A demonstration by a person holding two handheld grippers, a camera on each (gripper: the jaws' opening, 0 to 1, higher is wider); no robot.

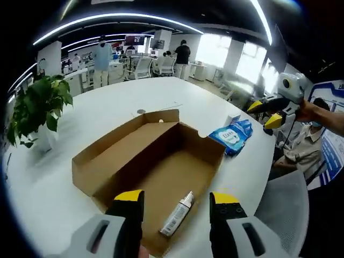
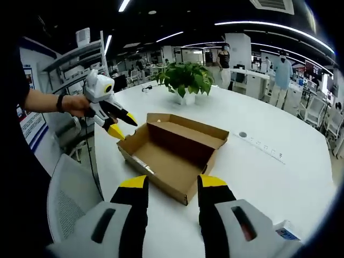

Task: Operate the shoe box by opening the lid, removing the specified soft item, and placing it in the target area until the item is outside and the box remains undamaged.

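Observation:
The brown cardboard shoe box (image 1: 156, 161) lies open on the white round table, its lid folded back flat. A small white bottle (image 1: 178, 214) lies on the box floor near my left gripper (image 1: 176, 199), which hovers open above the box's near end. The soft blue wipes packet (image 1: 232, 135) rests on the table just outside the box. In the right gripper view, the box (image 2: 174, 148) is ahead of my open right gripper (image 2: 173, 183), with nothing between its jaws. The left gripper (image 2: 122, 126) is held at the box's far-left corner. The right gripper (image 1: 264, 114) hangs open beyond the packet.
A potted green plant (image 1: 40, 105) stands on the table beside the box, also seen behind it as the plant (image 2: 185, 78). A grey chair (image 1: 285, 199) sits at the table edge. A seated person (image 1: 306, 145) is close by; people stand at desks further back.

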